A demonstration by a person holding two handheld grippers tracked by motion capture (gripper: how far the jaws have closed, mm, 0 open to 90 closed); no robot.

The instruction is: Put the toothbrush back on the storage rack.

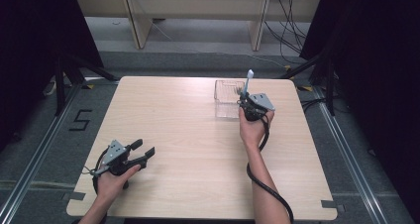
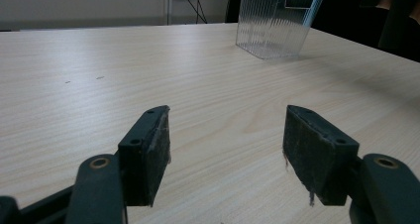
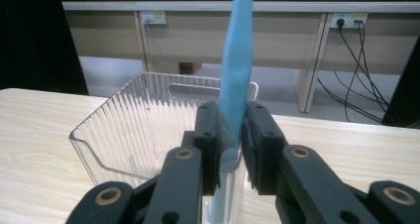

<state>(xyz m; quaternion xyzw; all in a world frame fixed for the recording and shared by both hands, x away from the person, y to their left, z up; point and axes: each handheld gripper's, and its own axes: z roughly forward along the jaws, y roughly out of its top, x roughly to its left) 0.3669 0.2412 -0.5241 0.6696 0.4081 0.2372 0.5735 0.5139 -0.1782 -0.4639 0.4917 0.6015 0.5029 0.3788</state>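
Note:
A clear ribbed plastic bin (image 1: 225,97) stands on the far right part of the wooden table (image 1: 188,149). My right gripper (image 1: 245,99) hovers at the bin's near right edge, shut on a slim light blue stick-like tool (image 1: 249,80) that stands upright. In the right gripper view the pads (image 3: 212,135) squeeze the blue tool (image 3: 237,60) low on its shaft, with the bin (image 3: 133,130) just behind and below. My left gripper (image 1: 143,148) rests at the table's near left, open, nothing between its pads (image 2: 153,154). The left gripper view has the bin (image 2: 272,26) far off.
Beyond the table stand a pale wooden bench (image 1: 198,16) and loose cables (image 1: 289,30) on the floor. Black stands flank the table on both sides. A black cable (image 1: 267,184) trails from the right gripper along the forearm.

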